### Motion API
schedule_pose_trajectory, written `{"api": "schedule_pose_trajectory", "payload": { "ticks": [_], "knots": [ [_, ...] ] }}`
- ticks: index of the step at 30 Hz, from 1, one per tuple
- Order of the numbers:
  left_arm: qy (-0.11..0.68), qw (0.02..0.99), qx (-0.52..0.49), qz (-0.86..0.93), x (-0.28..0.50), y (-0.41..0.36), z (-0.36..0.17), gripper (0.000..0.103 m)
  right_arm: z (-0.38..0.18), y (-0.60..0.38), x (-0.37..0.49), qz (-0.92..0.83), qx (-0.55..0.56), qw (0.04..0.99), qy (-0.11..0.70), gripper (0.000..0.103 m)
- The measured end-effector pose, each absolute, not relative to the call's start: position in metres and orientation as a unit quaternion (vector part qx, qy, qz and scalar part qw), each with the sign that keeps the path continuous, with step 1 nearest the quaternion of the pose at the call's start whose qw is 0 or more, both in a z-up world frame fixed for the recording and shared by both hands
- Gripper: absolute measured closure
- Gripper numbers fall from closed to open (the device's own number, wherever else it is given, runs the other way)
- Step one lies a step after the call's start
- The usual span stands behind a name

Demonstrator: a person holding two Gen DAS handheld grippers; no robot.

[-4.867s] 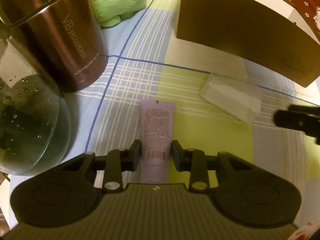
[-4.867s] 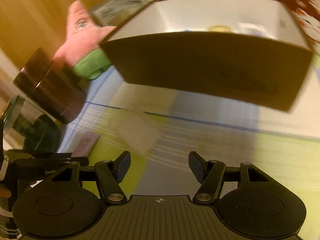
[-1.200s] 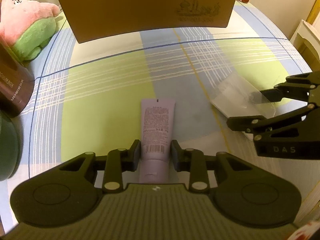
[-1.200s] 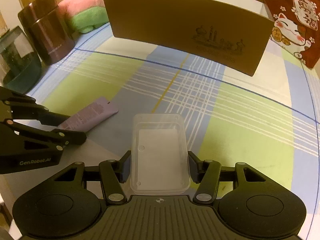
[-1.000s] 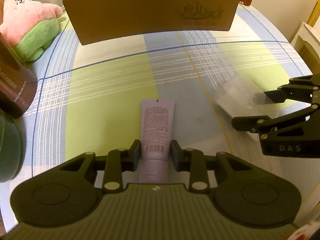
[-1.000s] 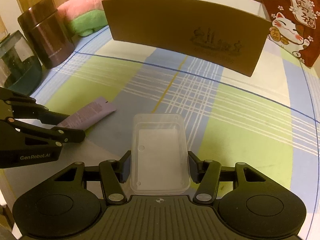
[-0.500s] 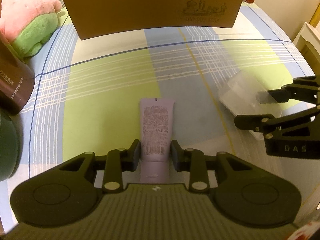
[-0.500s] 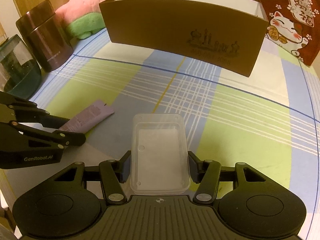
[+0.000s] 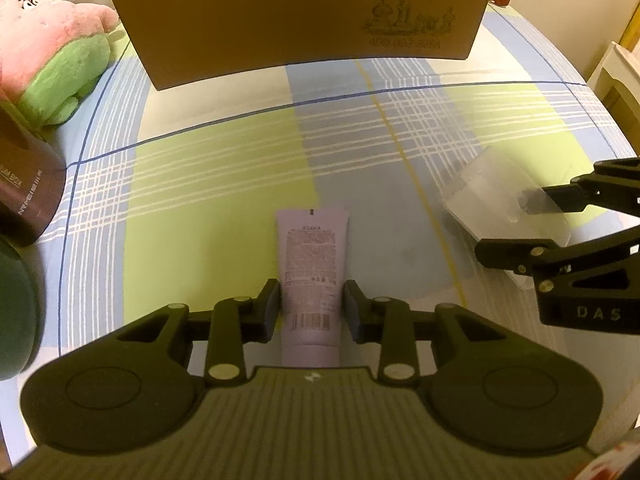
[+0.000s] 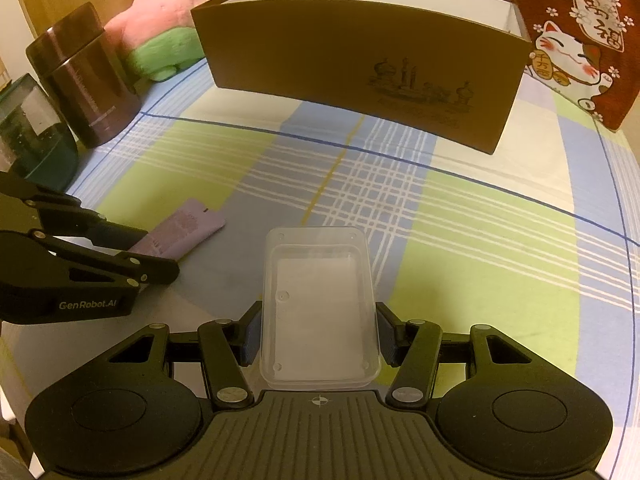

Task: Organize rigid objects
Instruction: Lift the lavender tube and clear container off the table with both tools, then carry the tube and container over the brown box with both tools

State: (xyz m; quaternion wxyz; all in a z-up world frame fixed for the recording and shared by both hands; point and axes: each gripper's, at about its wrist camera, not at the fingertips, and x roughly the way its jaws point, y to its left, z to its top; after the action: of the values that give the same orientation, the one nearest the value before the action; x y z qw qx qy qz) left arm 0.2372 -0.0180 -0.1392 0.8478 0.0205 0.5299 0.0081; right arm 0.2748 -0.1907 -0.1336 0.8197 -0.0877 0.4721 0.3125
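A lilac tube (image 9: 313, 264) with a printed label sits between the fingers of my left gripper (image 9: 312, 312), whose pads rest against its sides; its flat end points at the brown box (image 9: 304, 20). In the right wrist view the tube (image 10: 180, 236) slants down to the checked cloth from the left gripper (image 10: 156, 252). My right gripper (image 10: 318, 334) is shut on a clear plastic container (image 10: 318, 296), held by its long sides. The left wrist view shows that container (image 9: 488, 188) and the right gripper (image 9: 502, 224) at the right. The open brown box (image 10: 360, 76) stands at the back.
A pink and green plush star (image 9: 52, 40), a dark metal flask (image 10: 84, 80) and a green glass jar (image 10: 32, 136) stand along the left. A red cat banner (image 10: 576, 44) leans at the back right. The table edge (image 9: 600, 92) curves on the right.
Since the oldest frames the right gripper has closed on the clear container, and both grippers have moved from beside the flask to in front of the box. In the last second little shifts.
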Motion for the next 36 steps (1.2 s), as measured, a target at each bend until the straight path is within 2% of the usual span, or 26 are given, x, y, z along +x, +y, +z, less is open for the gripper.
{"api": "schedule_pose_trajectory", "payload": {
  "ticks": [14,36],
  "knots": [
    [0.509,0.860,0.012,0.031,0.239,-0.003,-0.119,0.072,-0.117,-0.192,0.280,0.317,-0.080,0.828,0.456,0.047],
    [0.430,0.902,0.014,0.035,0.268,0.013,-0.027,0.072,-0.046,-0.191,0.323,0.337,-0.063,0.852,0.395,0.047]
  ]
}}
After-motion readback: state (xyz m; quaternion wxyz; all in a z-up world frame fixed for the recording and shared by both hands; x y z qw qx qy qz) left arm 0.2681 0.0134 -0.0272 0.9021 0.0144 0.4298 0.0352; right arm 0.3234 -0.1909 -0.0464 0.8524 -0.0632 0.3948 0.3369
